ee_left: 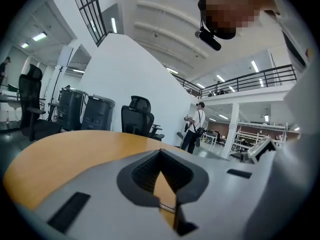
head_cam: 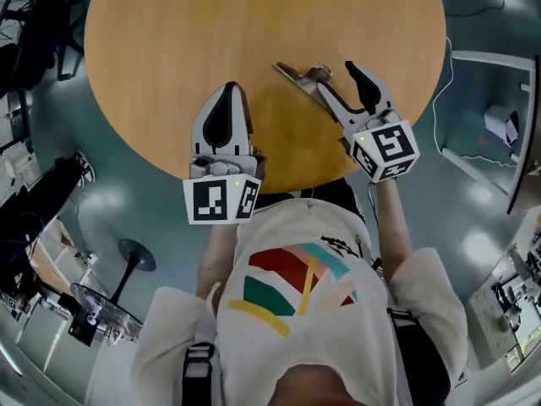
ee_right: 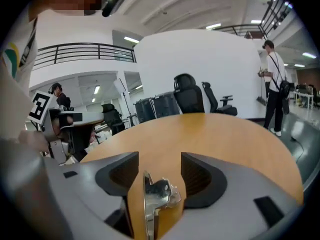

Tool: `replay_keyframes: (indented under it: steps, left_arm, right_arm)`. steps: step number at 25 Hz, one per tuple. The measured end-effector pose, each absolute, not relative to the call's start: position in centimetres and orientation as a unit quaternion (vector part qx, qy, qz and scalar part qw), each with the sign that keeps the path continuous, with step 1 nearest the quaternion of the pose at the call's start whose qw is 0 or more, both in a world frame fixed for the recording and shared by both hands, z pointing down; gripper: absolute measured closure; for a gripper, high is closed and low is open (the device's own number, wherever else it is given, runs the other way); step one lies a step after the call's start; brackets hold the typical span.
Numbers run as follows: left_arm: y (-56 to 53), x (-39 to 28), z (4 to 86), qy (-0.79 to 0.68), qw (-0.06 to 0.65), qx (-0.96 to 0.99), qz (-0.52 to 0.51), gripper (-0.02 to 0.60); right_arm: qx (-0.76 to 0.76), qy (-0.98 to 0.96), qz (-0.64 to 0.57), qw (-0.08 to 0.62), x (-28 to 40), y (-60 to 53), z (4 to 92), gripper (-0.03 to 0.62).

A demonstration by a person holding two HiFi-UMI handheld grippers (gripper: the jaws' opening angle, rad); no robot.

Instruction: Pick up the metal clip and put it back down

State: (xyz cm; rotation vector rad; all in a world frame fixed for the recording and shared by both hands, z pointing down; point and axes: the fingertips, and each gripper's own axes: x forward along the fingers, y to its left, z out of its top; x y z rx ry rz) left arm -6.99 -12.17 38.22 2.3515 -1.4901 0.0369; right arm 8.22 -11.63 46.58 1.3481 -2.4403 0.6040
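A metal clip lies on the round wooden table, near its front right edge. My right gripper stands open around it, one jaw on each side, and neither pad presses on the metal. In the right gripper view the clip sits on the wood between the two dark pads of the gripper, with a small gap on either side. My left gripper rests on the table to the left, its jaws shut with nothing in them. In the left gripper view the left gripper shows its fingers closed together.
The table's front edge runs just under both grippers, with grey floor beyond it. A black stand base is on the floor at the left and a white frame at the right. Office chairs and a standing person are beyond the table.
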Motion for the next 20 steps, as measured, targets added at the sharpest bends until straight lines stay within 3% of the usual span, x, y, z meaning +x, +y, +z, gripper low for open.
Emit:
replay_keyframes:
  steps: [6, 16, 20]
  left_arm:
    - [-12.8, -6.3, 45.0, -0.524, 0.216, 0.823, 0.051, 0.538]
    - [-11.7, -7.0, 48.7, -0.542, 0.234, 0.803, 0.075, 0.538]
    - [-11.5, -7.1, 48.6, -0.548, 0.23, 0.801, 0.073, 0.538]
  right_arm:
    - [0.442, -0.841, 0.251, 0.187, 7.5, -13.1, 54.7, 0.349]
    - [0.398, -0.85, 0.197, 0.283, 4.8, -11.8, 58.4, 0.35]
    - [0.4, -0.855, 0.183, 0.274, 4.3, -11.2, 57.9, 0.424]
